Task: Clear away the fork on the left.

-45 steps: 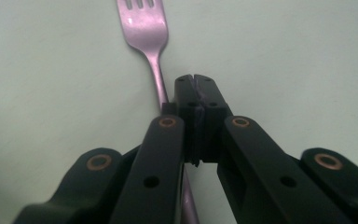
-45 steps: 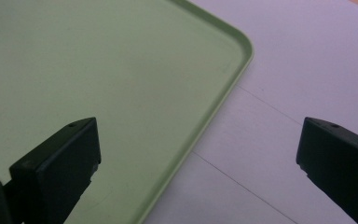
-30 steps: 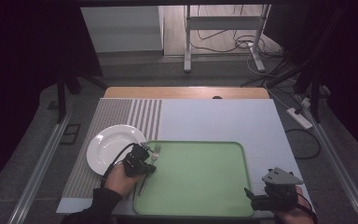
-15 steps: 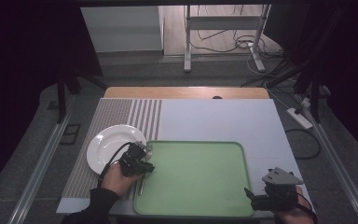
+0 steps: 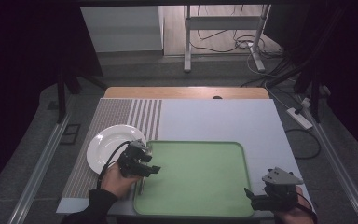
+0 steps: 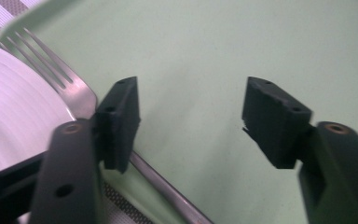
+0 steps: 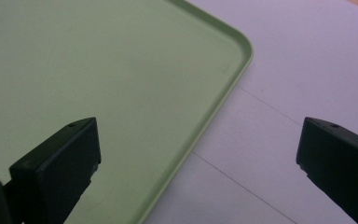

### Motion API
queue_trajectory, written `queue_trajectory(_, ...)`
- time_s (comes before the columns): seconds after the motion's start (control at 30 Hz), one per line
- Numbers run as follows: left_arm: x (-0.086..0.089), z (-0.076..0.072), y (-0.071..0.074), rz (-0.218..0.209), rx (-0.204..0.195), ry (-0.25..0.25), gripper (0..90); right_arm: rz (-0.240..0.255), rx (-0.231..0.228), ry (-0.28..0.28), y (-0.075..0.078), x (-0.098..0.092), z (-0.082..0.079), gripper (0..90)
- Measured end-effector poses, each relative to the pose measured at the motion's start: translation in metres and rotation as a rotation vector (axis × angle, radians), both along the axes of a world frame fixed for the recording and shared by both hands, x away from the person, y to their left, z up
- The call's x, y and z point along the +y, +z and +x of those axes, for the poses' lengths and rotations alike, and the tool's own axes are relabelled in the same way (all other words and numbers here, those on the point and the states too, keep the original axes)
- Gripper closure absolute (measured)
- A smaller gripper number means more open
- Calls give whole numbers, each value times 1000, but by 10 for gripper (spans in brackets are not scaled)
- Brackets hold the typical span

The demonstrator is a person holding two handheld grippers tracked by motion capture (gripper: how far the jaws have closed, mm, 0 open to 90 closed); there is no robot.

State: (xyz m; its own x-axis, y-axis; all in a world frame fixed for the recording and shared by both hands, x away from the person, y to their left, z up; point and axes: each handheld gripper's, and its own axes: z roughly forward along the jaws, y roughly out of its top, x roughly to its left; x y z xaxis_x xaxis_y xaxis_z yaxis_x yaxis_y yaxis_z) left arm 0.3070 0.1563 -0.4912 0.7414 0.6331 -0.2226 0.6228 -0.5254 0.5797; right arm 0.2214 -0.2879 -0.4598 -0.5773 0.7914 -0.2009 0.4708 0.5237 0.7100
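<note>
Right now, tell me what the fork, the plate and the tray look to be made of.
Fork: probably stainless steel, polished; it shows bright grey glints.
Plate: likely glazed ceramic, white and glossy, with faint concentric rings.
Tray: apparently plastic, matte pale green, with a moulded raised rim and rounded corners.

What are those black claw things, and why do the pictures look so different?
A person sits at a table holding a two-jaw grabbing tool in each hand. One picture looks down from above: the left gripper is beside the round white plate, the right gripper waits at the corner of the flat green plastic tray. The other two pictures come from little cameras riding on the tools, so you see the black jaws up close. The left gripper's jaws have just been opening, and nothing is between them now. The shiny metal fork lies beside one jaw, along the tray's edge. The right gripper is open too, holding nothing.
</note>
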Motion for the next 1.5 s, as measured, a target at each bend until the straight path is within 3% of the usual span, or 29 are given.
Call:
queue_trajectory(0.13, 4, 0, 1, -41, -9, 2, 194, -1, 0, 2, 0, 0, 0, 0)
queue_trajectory(0.27, 7, -3, 2, -38, -15, 2, 58, 2, 0, 0, 0, 0, 0, 0)
queue_trajectory(0.4, 17, -4, 2, -133, 32, -19, 0, 2, 1, 0, 0, 0, 0, 0)
queue_trajectory(0.47, 22, -5, 2, -151, 20, -14, 0, 1, 0, 0, 0, 0, 0, 0)
queue_trajectory(0.6, 28, -9, 4, -133, -26, 34, 0, 3, -1, -4, 0, 0, 0, 0)
queue_trajectory(0.8, 35, -17, 4, -114, -63, 55, 0, 5, -1, -7, 0, 0, 0, 0)
queue_trajectory(0.97, 46, -26, 6, -141, -89, 88, 0, 4, -2, -7, 0, 0, 0, 0)
queue_trajectory(1.5, 80, -56, 2, -172, -88, 170, 0, 5, -3, -10, 0, 0, 0, 0)
